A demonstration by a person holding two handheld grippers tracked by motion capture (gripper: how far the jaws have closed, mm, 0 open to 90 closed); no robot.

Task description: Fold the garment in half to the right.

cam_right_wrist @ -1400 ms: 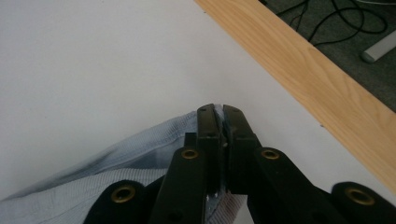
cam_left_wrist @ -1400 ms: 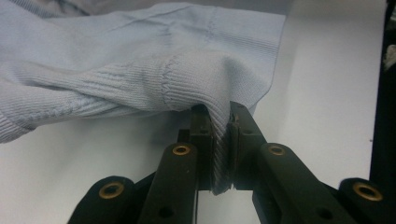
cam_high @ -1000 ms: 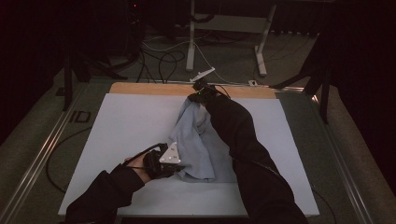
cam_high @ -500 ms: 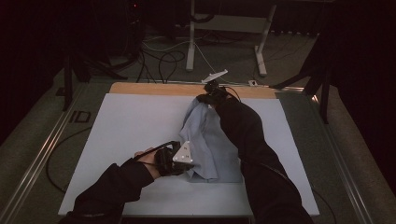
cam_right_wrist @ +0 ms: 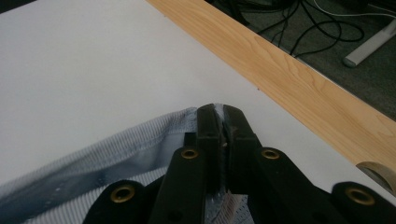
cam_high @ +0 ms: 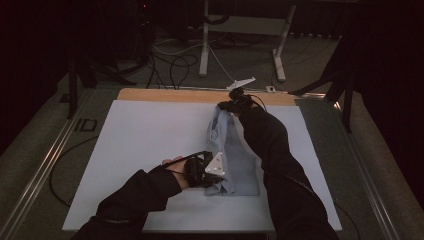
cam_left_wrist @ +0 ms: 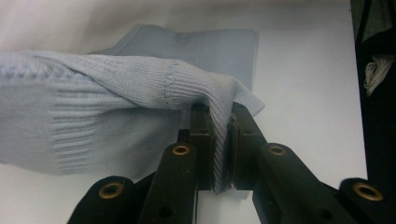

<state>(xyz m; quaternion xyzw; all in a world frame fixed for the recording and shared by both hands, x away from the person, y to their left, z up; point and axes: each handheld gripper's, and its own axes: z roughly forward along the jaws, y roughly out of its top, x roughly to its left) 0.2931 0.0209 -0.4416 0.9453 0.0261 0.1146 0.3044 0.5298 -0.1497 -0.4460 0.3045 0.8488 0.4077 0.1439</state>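
The one pale blue garment (cam_high: 232, 155) now lies as a narrower strip running from the table's (cam_high: 135, 145) far edge toward the near edge, since a second ago: the fold is nearly done. Two grippers: left gripper (cam_high: 216, 176) and right gripper (cam_high: 227, 106), jaws each clamped on garment fabric.

Ribbed pale-blue knit garment (cam_left_wrist: 93, 107), matt white tabletop (cam_high: 145, 145), smooth light wood edge (cam_right_wrist: 299, 79).

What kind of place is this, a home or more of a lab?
Probably a lab or recording workspace, not a home: a white work board on a wood-edged table, loose cables on the dark floor, and white stand legs behind the table.
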